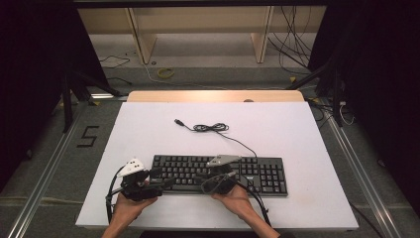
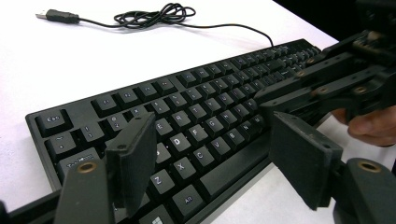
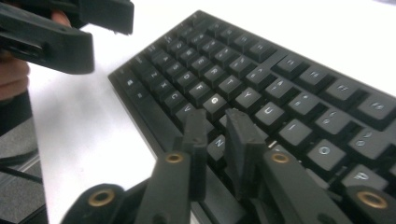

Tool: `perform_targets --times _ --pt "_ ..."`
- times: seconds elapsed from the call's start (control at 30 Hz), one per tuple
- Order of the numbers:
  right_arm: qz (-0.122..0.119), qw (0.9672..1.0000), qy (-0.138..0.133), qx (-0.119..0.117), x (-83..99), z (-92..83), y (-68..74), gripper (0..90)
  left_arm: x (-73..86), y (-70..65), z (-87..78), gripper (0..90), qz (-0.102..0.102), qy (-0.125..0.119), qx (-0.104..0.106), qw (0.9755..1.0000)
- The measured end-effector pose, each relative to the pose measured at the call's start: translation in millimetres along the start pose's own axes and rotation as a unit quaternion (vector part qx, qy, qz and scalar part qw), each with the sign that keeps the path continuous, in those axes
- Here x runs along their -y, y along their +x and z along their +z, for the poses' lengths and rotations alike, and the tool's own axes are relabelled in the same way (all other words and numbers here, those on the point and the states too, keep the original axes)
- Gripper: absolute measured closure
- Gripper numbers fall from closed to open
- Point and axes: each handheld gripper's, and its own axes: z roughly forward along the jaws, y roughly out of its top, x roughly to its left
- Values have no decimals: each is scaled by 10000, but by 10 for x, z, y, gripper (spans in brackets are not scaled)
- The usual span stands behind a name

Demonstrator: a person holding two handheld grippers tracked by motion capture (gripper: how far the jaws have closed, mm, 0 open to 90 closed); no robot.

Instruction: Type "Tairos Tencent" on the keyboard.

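A black keyboard (image 1: pixel 220 173) lies near the front of the white table top (image 1: pixel 297 129). Its cable (image 1: pixel 210 128) runs back in a loose coil and ends in a free USB plug (image 1: pixel 179 121). My left gripper (image 1: pixel 161 181) hovers at the keyboard's left end, jaws wide open over the letter keys (image 2: pixel 187 140) with nothing between them. My right gripper (image 1: pixel 199 178) is over the keyboard's front middle. Its jaws (image 3: pixel 215 116) stand a narrow gap apart above the bottom letter row, touching nothing I can see. The two grippers point toward each other.
Bare white surface lies behind and to the right of the keyboard. A wooden strip (image 1: pixel 215 95) edges the table's far side. Beyond it are shelf legs and loose cables on the floor (image 1: pixel 292 44). Metal rails (image 1: pixel 49 163) run along both sides.
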Motion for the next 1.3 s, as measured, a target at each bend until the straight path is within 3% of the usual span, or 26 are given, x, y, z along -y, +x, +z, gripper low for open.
perform_targets --times 0.3,0.7,1.1,1.3 --pt "65 9994 -346 -30 16 -275 -115 579 -32 5 3 317 -32 -29 -22 10000" --pt "99 9977 -665 52 95 -616 -223 407 -118 2 79 297 2 45 -42 10000" --pt "152 9964 -799 250 244 -868 -296 356 -195 11 193 274 18 130 -48 9999" --pt "150 9957 -862 290 285 -947 -296 350 -261 29 273 346 22 207 -108 9997"
